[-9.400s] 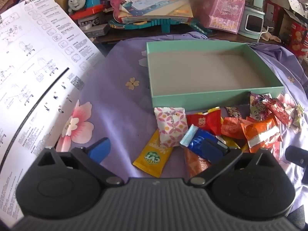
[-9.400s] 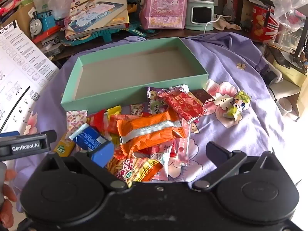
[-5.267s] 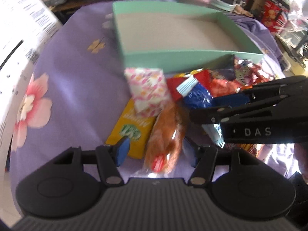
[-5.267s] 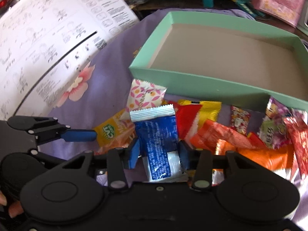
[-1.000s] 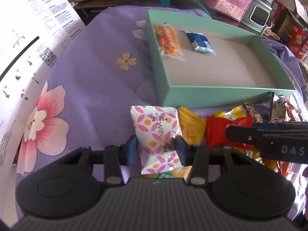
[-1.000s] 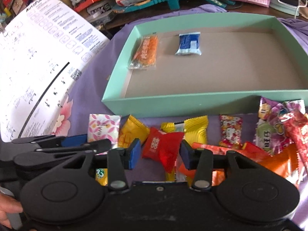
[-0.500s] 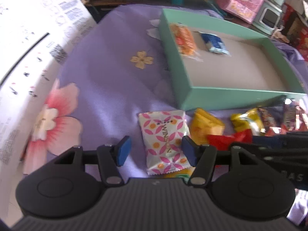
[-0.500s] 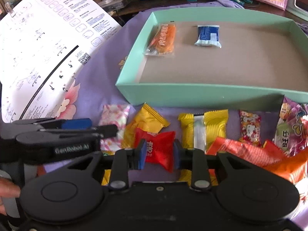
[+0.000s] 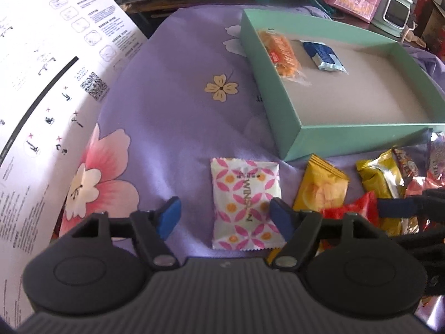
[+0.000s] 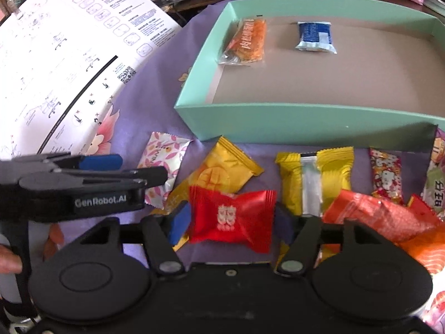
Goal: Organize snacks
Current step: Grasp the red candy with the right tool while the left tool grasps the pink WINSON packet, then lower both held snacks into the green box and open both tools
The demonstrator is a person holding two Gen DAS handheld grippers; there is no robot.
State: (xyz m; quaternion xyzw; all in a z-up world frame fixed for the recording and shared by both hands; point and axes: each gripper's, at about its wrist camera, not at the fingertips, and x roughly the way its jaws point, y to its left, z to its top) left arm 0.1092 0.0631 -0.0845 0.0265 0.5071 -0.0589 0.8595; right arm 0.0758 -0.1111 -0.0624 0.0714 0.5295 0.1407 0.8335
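Both grippers had just been opening their jaws since a second ago. The left gripper (image 9: 225,217) stood loose around the pink-flowered snack packet (image 9: 246,204), pads not pressing it. The right gripper (image 10: 232,222) stood loose around the red candy (image 10: 232,220). Both snacks lay on the purple cloth (image 9: 172,117), near the front wall of the green box (image 10: 278,123). They looked light, soft and crinkly. Pinching each across its puffy middle seemed best. The packet's long side pointed toward the box; the candy's ran sideways.
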